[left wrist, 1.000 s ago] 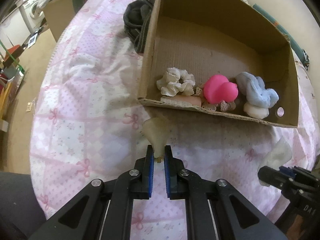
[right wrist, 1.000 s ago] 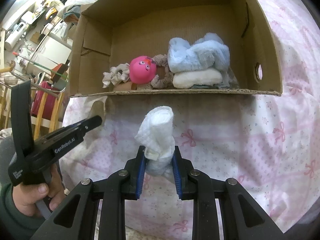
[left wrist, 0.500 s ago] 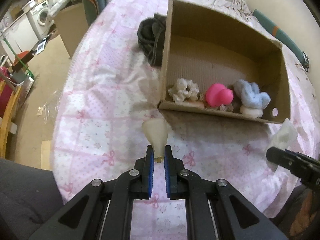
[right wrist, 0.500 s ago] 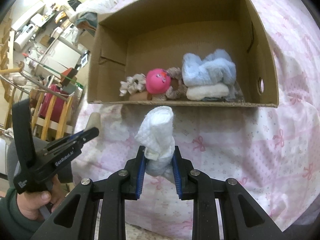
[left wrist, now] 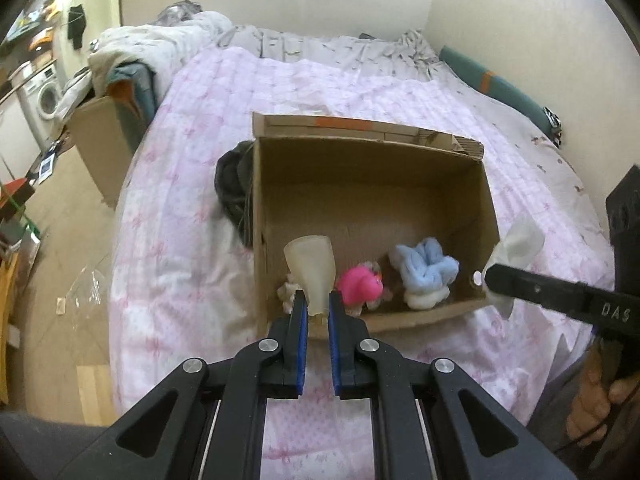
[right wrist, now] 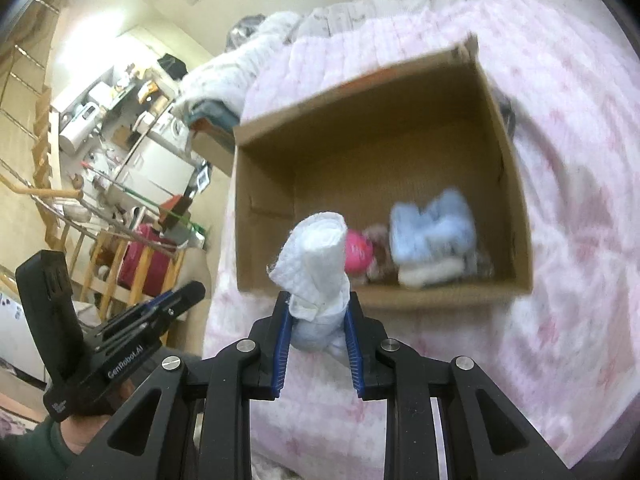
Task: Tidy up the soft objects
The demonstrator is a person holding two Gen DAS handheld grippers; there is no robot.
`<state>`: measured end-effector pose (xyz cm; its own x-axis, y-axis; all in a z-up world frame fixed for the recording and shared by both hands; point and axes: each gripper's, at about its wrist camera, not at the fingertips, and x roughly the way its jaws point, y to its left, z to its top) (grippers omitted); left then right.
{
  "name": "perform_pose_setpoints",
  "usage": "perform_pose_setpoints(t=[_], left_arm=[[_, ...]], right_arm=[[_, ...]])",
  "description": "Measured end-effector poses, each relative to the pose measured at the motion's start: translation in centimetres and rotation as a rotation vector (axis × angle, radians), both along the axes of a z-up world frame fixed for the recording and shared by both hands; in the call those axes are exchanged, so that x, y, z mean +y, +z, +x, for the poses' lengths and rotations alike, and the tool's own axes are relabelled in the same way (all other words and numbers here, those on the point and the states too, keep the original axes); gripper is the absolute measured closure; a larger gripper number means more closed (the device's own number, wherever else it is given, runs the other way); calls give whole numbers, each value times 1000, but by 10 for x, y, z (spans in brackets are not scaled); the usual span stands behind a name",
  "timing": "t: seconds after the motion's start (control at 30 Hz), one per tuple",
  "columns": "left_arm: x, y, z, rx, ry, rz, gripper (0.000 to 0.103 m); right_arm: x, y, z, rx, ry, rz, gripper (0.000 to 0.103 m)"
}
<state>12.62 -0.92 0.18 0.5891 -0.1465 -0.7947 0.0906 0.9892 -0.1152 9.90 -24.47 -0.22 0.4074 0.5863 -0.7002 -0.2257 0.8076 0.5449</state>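
My left gripper (left wrist: 318, 307) is shut on a pale translucent soft cone-shaped piece (left wrist: 310, 266), held above the near wall of the open cardboard box (left wrist: 372, 184). My right gripper (right wrist: 316, 312) is shut on a rolled white cloth (right wrist: 318, 256), held in front of the box (right wrist: 516, 216); it also shows in the left wrist view (left wrist: 520, 240). Inside the box lie a pink round toy (left wrist: 360, 285), a light blue fluffy piece (left wrist: 426, 267), a white soft piece (left wrist: 424, 300) and a cream scrunchie (left wrist: 286, 292).
The box stands on a bed with a pink patterned quilt (left wrist: 192, 216). A dark garment (left wrist: 234, 188) lies against the box's left wall. A second cardboard box (left wrist: 100, 140) stands on the floor left of the bed. Crumpled bedding (left wrist: 168, 40) lies at the far end.
Both grippers have lifted and pulled back from the bed with their objects; the box now appears smaller and lower in both views. The right wrist view is motion-blurred.
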Motion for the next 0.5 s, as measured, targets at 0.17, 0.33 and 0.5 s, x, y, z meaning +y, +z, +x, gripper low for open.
perform_pose_setpoints(t=[0.17, 0.33, 0.5], left_arm=[[-7, -6, 28, 12, -22, 16, 94], [-15, -27, 47, 46, -51, 30, 94], [-14, -52, 55, 74, -44, 39, 94]], right_arm=[[-1, 7, 24, -15, -3, -5, 76], [-3, -9, 42, -1, -18, 17, 76], [3, -45, 46, 83, -64, -12, 76]])
